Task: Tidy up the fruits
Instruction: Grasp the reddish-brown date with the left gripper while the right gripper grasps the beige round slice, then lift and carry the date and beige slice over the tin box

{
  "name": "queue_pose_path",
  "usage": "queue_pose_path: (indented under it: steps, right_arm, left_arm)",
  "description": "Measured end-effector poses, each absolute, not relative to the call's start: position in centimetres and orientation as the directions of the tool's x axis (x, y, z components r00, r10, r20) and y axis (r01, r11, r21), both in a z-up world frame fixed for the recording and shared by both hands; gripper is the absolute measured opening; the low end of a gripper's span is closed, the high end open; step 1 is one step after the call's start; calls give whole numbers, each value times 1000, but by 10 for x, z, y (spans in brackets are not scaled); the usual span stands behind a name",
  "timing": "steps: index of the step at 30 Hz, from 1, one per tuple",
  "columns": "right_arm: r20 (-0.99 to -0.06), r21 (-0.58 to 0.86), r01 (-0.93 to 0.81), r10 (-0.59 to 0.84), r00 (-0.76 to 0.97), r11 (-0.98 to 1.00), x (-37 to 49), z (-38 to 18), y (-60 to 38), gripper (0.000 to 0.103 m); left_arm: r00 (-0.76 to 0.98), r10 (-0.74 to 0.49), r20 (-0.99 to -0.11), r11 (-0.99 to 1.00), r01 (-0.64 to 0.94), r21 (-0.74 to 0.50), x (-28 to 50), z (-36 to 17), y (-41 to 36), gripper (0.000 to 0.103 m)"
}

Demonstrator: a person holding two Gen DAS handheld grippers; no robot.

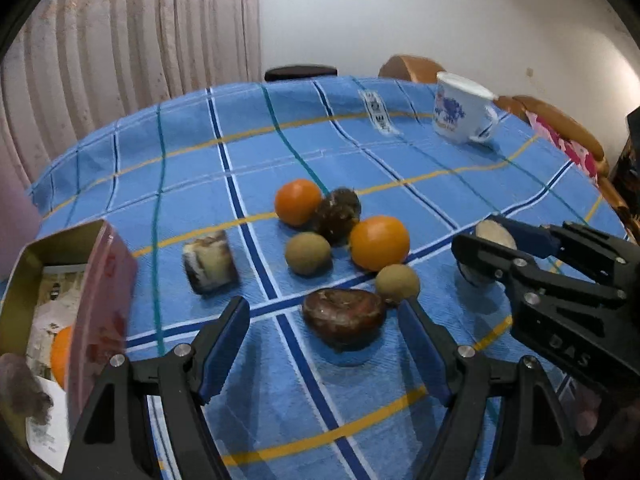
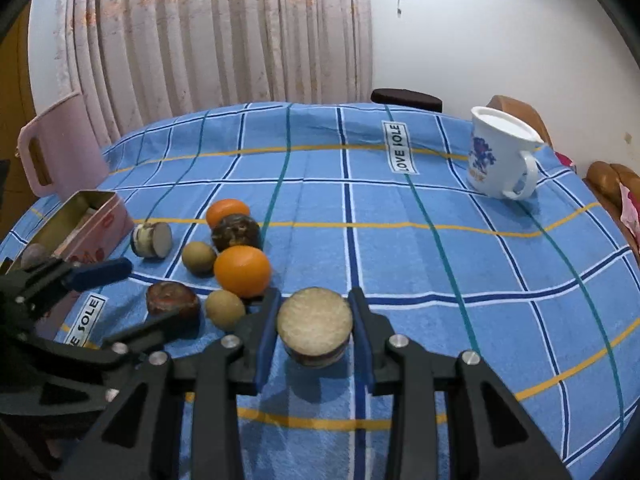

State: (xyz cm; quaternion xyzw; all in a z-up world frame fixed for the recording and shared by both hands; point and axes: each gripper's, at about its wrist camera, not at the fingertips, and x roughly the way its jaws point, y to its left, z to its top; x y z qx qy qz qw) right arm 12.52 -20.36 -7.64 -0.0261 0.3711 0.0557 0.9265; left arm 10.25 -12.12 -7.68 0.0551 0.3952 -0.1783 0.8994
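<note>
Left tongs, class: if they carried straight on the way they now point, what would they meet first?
Most likely the dark brown fruit, which lies on the blue checked cloth just ahead of the open left tongs, between their tips. Depth is hard to judge, so they might meet the cloth just before it.

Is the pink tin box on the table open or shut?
Open. The pink tin box has no lid on, and an orange and papers show inside it.

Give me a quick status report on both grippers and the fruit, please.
Right gripper shut on pale cut piece. Left gripper open over dark brown fruit. Fruit cluster close alongside; tin far left.
</note>
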Motion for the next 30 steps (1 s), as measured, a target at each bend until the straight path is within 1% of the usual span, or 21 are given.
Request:
queue_pose_path:
  steps: [1,2,3,11,17,30]
  right_arm:
    - [-692,-6,-136,94,716,991,125,-77,-202,37]
    - [-692,-4,-143,101,715,990,125,-77,-201,37]
    - [-692,5,-160,119,712,987,124,-78,-201,37]
    - [-693,61,-172,165,701,983,125,-78,-207,37]
    - [-678,46,-222,194,709,974,120,-75,-198,37]
    - [-635,39,-269,232,737,962,110,-68,-191,37]
  left_arm:
    - [615,-287,-735,927,371,-52,104,-78,-121,69]
    - [602,-298,-740,925,374,-68,106,-79,-121,52]
    - [592,-307,-745,922,378,-79,107,-80,-121,46]
    - [631,-302,-715,933,349,-87,101,-75,-114,47]
    - [675,-272,-686,945,323,-56,95,-69,-110,47]
    - [718,-268,-642,954,291,-73,89,-62,-100,47]
